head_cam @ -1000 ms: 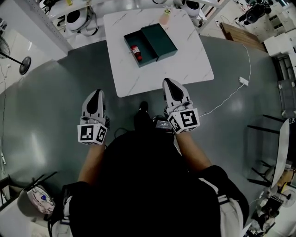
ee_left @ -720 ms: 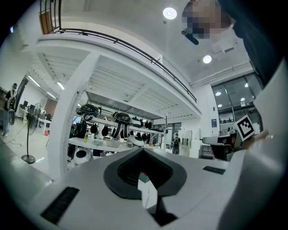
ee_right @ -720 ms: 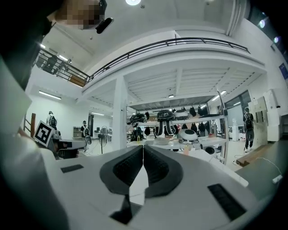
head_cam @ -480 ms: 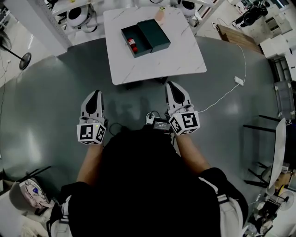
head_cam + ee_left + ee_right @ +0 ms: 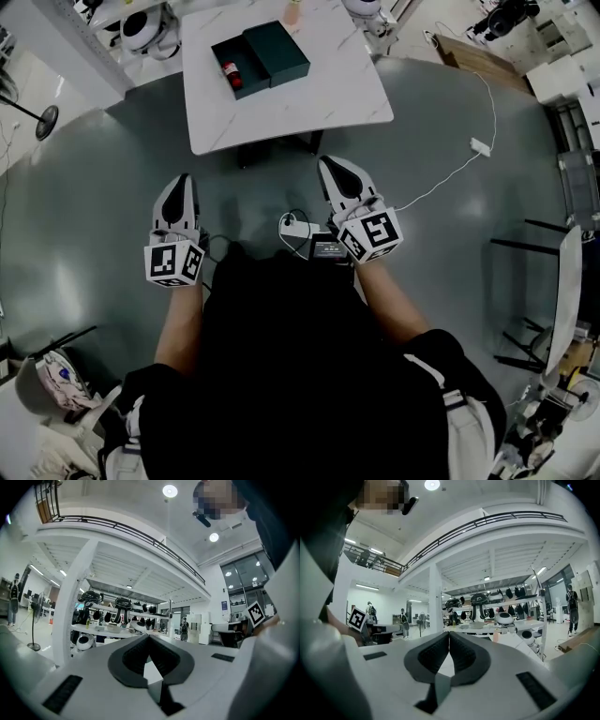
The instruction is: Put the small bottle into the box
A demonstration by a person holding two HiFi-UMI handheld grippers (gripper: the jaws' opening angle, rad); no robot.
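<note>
- Logging positions: left gripper (image 5: 177, 183) and right gripper (image 5: 334, 169) both hang over the grey floor (image 5: 84, 187), close to the person's waist and short of the desk (image 5: 309, 98).
- Left gripper: jaws pressed together tip to tip with nothing between them. Its own view looks out across the hall only.
- Right gripper: likewise closed and empty.
- Small bottle (image 5: 231, 74), red, lies on its side inside the open half of the dark box (image 5: 247, 73). The lid (image 5: 277, 49) sits touching that half on its right.
- Key relation: the bottle is straight ahead of both grippers and well apart from them, beyond the desk's near edge. It falls between the two lines of reach, a little toward the left side, so I judge the left gripper slightly nearer.
- Bottle's long axis runs roughly away from and toward the person, with the far end slanted a little left.
- Judgement: placement looks complete. I see no grasp called for, unless the lid is meant to go on.
</note>
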